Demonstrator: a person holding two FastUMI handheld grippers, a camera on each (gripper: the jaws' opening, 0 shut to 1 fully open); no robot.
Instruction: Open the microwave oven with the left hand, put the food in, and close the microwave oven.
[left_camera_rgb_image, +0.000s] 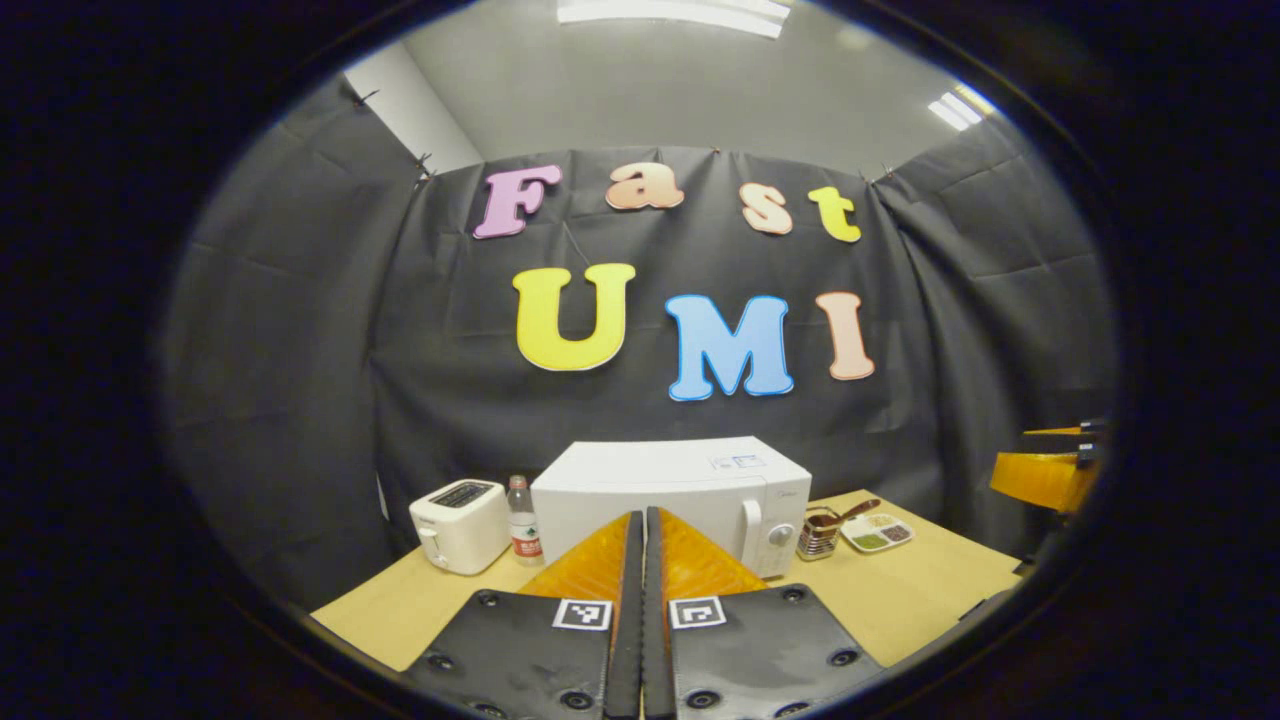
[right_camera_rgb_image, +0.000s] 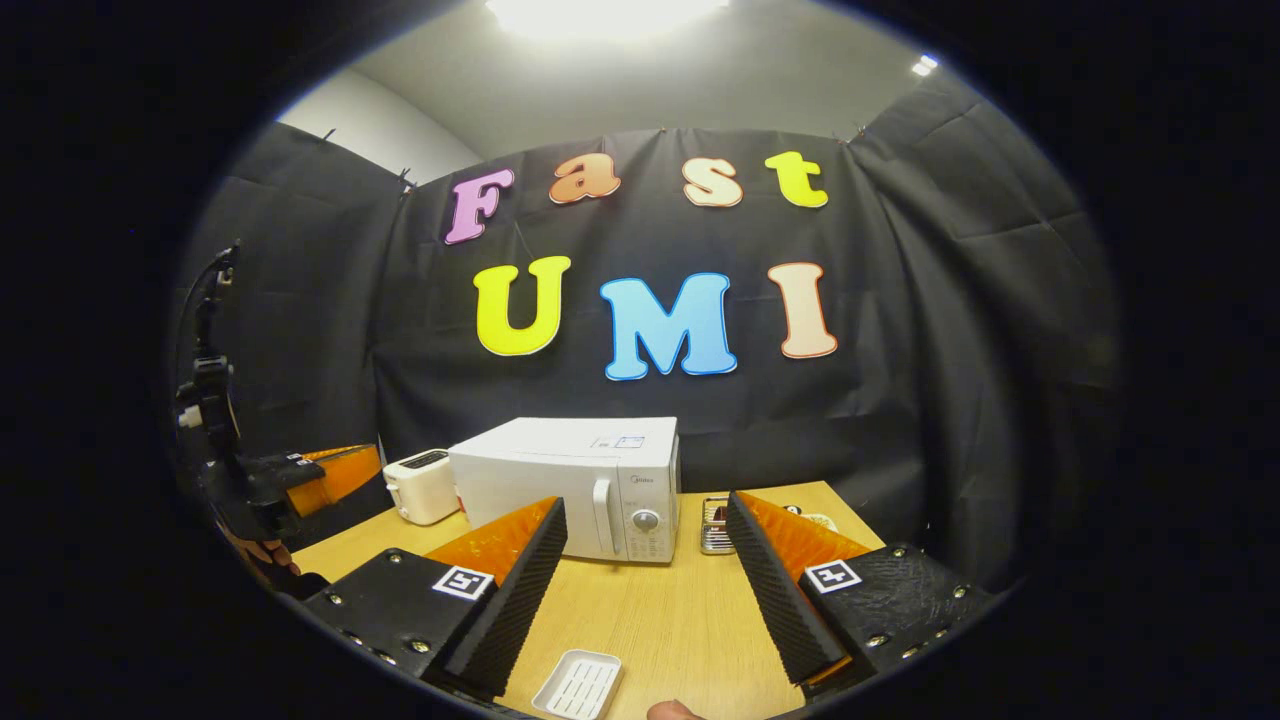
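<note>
The white microwave (left_camera_rgb_image: 690, 480) stands at the back of the wooden table with its door closed. My left gripper (left_camera_rgb_image: 643, 514) is shut with nothing between its fingers, held in front of the microwave and well short of it. In the right gripper view the microwave (right_camera_rgb_image: 560, 470) shows its vertical door handle (right_camera_rgb_image: 602, 516) and a dial. My right gripper (right_camera_rgb_image: 645, 504) is open and empty above the table. A small white ribbed tray (right_camera_rgb_image: 578, 685) lies on the table just below and between its fingers.
Left of the microwave stand a white toaster (left_camera_rgb_image: 458, 524) and a water bottle (left_camera_rgb_image: 523, 520). To its right are a metal holder (left_camera_rgb_image: 820, 536) and a divided dish (left_camera_rgb_image: 878, 532). The left gripper (right_camera_rgb_image: 325, 470) and a hand (right_camera_rgb_image: 255, 550) show at the left; the right gripper (left_camera_rgb_image: 1045, 470) at the right.
</note>
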